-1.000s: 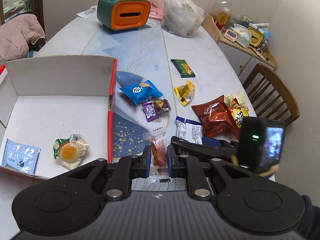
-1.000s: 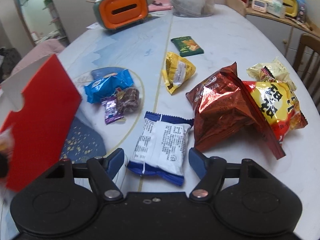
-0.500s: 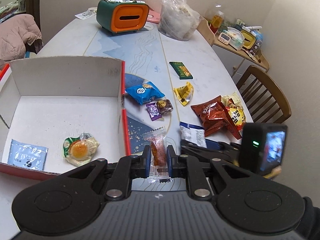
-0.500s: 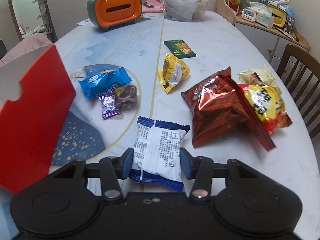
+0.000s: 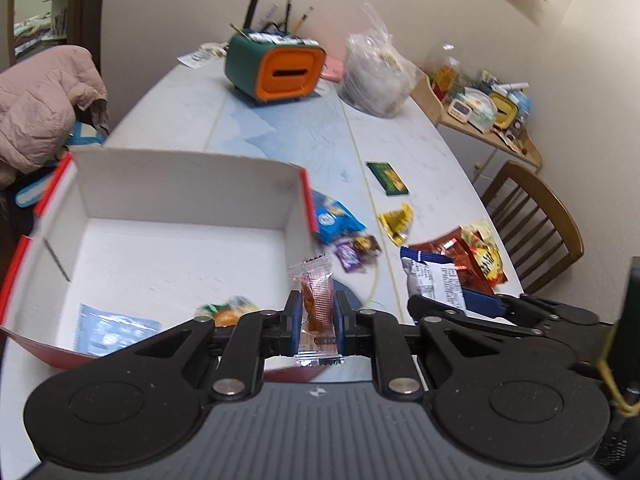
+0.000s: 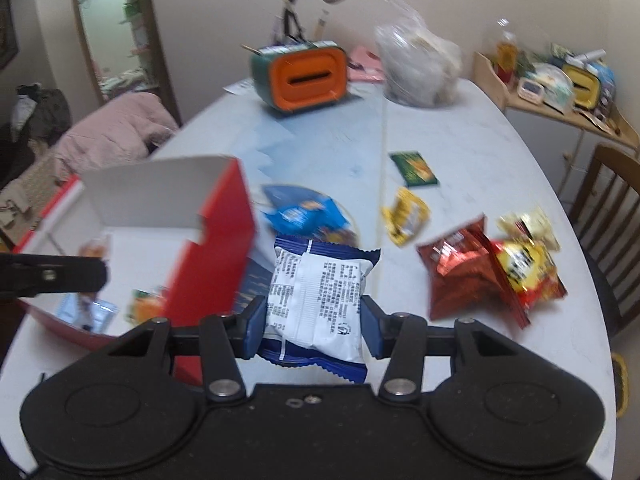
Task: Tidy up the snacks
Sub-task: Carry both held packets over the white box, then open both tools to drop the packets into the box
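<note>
Left gripper (image 5: 316, 322) is pinching an orange candy sachet (image 5: 317, 304), fingers nearly together. Right gripper (image 6: 314, 330) is clamping a white-and-blue snack packet (image 6: 316, 300), fingers partly spread.

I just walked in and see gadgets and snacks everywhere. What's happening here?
A person is sorting snacks into a red cardboard box using a handheld gripper in each hand. The left gripper is clamped on a small clear-wrapped orange candy near the box's edge. The right gripper grips a white-and-blue snack packet. Two items already lie in the box; several packets are on the table.
</note>
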Available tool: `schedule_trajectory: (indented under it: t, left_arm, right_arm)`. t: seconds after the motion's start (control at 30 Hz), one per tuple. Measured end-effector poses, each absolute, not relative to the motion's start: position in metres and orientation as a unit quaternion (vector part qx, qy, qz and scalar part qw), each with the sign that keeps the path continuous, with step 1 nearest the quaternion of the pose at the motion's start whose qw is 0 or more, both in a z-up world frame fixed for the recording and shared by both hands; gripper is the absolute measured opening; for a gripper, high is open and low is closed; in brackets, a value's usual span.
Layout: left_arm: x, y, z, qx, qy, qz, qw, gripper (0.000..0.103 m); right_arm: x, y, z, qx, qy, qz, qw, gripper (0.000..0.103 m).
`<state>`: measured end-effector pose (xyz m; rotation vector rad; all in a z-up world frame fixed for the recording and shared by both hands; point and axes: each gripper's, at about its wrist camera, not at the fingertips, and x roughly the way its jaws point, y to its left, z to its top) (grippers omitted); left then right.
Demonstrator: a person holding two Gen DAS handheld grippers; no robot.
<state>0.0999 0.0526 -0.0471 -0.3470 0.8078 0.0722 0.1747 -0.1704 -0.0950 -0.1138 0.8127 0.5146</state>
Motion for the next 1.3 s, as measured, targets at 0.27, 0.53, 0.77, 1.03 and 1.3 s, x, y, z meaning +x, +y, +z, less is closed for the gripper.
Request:
schedule_trajectory:
  t: [0.27,0.53,0.77,1.03,1.3]
  left_arm:
    - [0.087,0.103,-0.038,-0.162,0.378,0.064,0.909,0.016]
    - [0.087,0.155,-0.042,-0.155,0.380,0.089,0.907,0.016]
    - [0.107,0.198,-0.065,-0.148,0.414,0.102,0.892,0.016]
    - [0.135,0.222,-0.095,-0.135,0.458,0.092,0.874,0.016]
    - [0.152,0.216,-0.121,-0.096,0.503,0.080,0.855,0.016]
  right_arm:
    - [0.160,-0.118,-0.069,-0.076,0.360,0.289,0.884,0.047]
    - [0.154,-0.058,-0.065,-0.111,0.347,0.325,0.872,0.047]
    - [0.168,-0.012,-0.080,-0.135,0.367,0.350,0.851,0.047]
    - [0.178,0.027,-0.110,-0.167,0.403,0.359,0.825,0.047]
    - [0.186,0.043,-0.133,-0.188,0.437,0.360,0.803,0.047]
